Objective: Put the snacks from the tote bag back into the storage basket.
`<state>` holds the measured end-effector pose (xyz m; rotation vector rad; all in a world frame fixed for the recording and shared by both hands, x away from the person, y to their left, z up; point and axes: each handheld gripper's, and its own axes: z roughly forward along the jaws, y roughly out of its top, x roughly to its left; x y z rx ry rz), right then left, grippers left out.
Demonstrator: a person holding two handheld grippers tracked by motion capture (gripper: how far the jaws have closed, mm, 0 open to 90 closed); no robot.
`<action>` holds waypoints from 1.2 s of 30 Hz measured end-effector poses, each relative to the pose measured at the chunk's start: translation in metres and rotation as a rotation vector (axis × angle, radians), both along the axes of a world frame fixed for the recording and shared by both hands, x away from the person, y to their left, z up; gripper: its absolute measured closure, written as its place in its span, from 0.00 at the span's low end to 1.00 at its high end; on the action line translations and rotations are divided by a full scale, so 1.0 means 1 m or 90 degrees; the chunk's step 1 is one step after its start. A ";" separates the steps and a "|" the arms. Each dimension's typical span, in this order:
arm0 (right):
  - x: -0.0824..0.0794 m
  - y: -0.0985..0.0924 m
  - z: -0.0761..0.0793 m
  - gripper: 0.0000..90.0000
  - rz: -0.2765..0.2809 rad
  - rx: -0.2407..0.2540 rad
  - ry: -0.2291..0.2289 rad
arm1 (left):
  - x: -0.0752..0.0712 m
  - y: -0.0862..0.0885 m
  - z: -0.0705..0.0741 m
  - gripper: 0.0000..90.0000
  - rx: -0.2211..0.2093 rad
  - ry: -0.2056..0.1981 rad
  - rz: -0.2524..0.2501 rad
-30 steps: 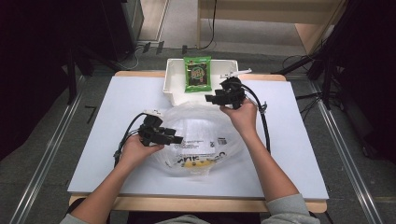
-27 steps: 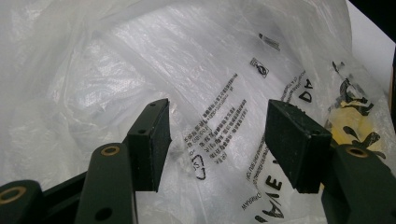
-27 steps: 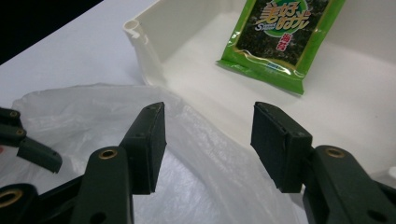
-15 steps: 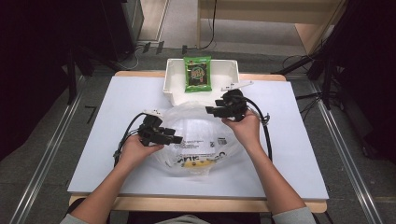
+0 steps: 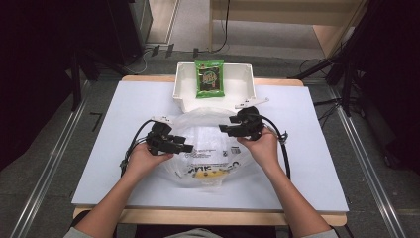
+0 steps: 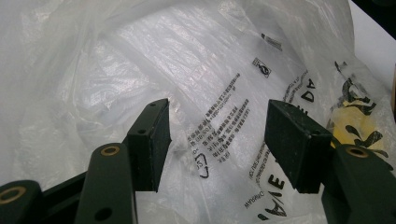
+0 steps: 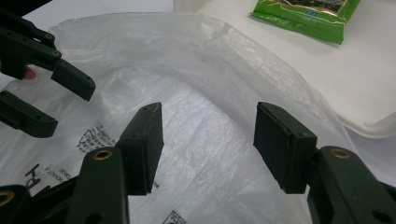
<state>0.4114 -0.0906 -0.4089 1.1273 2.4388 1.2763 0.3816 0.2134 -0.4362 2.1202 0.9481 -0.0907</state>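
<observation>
**Bright table, dark surround**

We see even overhead light on the white table [image 5: 307, 148], soft shadows, black room edges. Glare whitens the plastic bag [image 6: 154, 56] up close; near jaws look slightly soft, high view grainy.

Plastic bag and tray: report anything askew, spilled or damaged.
Nothing stands out. The plastic bag lies crumpled but whole on the table, and the green snack packet rests flat in the white tray. Nothing is spilled.

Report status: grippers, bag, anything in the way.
Left gripper open over plastic bag. Right gripper open, jaws just widened, nothing between. Snack packet in tray, apart.
</observation>
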 end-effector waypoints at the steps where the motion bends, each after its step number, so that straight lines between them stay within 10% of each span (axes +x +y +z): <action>1: -0.001 0.000 0.000 0.49 -0.001 0.003 0.002 | 0.000 0.000 0.000 0.46 0.000 0.000 0.000; 36: -0.038 -0.012 -0.029 0.46 0.013 0.003 0.013 | -0.002 0.000 0.002 0.46 0.003 -0.005 -0.004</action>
